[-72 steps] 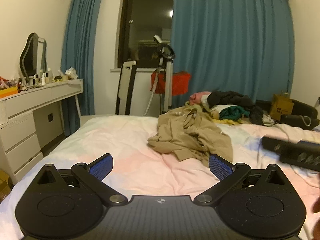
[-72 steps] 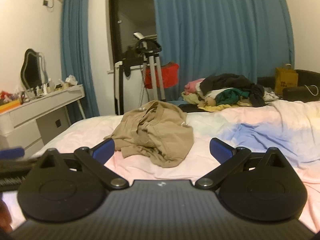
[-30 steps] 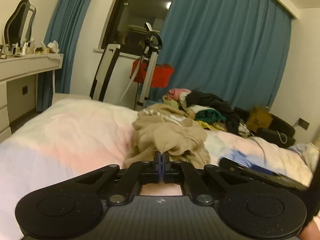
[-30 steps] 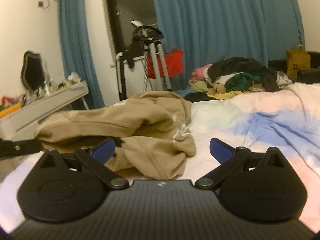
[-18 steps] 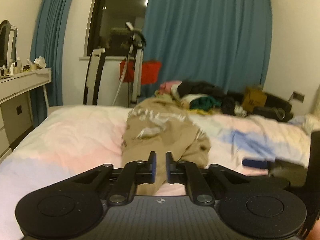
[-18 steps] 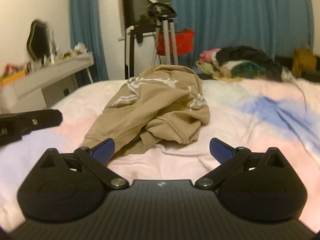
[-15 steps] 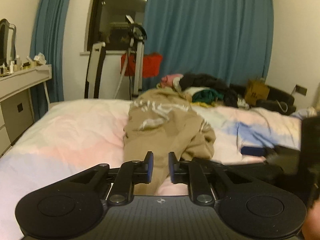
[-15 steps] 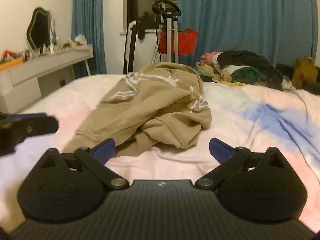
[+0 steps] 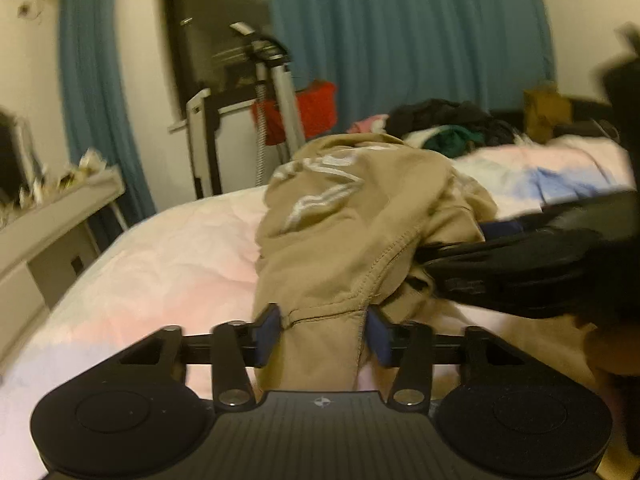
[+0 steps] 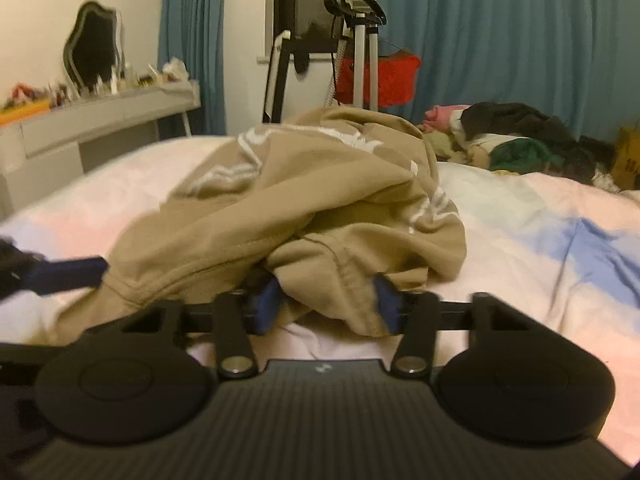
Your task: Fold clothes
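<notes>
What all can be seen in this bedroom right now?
Tan garment: one, crumpled mid-bed.
Bed cover: one, pink, white and blue.
Clothes pile: one, mixed colours, far end of bed.
Curtains: blue, back wall.
Red bag: one, behind the stand.
Stand: one, silver.
Dressing table: one, pale, cluttered, at left.
Mirror: one, on it.
Left gripper: black, opening, tan fabric between.
Right gripper: black, closing, tan fabric between.

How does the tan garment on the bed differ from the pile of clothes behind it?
The tan garment is one piece in one colour with pale markings; the pile of clothes mixes black, green, pink and white items. The tan garment lies near, between both grippers' fingers; the pile lies far back, untouched. Both are crumpled and unfolded.
</notes>
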